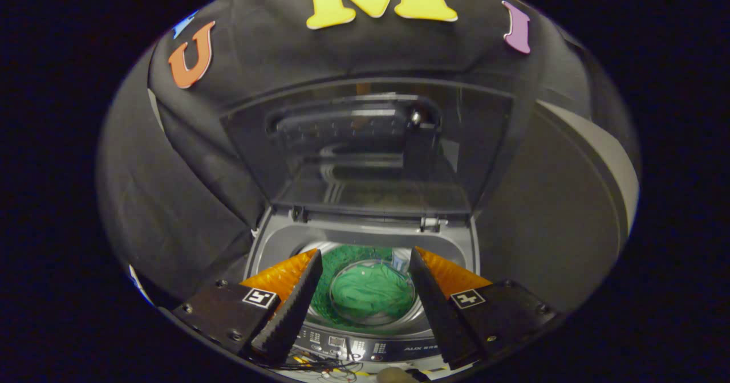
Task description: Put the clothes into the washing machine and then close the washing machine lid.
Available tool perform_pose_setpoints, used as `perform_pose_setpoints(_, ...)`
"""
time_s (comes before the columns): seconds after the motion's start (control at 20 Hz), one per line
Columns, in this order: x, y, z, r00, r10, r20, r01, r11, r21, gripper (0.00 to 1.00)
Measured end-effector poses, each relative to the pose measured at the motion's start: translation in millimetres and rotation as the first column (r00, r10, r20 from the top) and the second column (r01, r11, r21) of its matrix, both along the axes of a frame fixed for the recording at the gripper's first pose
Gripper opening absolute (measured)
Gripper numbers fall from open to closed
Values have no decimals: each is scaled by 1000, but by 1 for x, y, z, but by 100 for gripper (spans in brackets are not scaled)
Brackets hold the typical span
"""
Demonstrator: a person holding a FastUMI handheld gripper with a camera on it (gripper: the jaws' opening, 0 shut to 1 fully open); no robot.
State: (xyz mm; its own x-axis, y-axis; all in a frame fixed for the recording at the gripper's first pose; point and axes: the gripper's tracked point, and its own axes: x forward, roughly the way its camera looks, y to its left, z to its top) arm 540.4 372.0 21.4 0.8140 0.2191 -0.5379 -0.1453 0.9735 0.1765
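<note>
Green crumpled clothes point(370, 292) lie in the grey top-loading washing machine's point(365, 240) drum, at twelve o'clock from your gripper point(365, 263), whose fingers are spread wide and empty; the dark glass lid point(365, 149) stands raised.

The one camera rides on the gripper point(365, 269) and looks forward along its two fingers, which stand apart with nothing between them. It sits just in front of the washer point(365, 235), above its control panel point(365, 346), tilted down into the drum point(370, 292). Being a fisheye, it also takes in the raised lid point(370, 149) and the wall point(171, 200) behind, all close.
</note>
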Motion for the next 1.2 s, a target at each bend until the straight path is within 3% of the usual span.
perform_pose_setpoints(0.6,50,-13,126,981,-44,188,40,999,25,96)
perform_pose_setpoints(0.85,85,-4,149,979,-55,194,52,998,20,96)
perform_pose_setpoints(1.2,120,18,145,986,-64,154,73,996,-53,96)
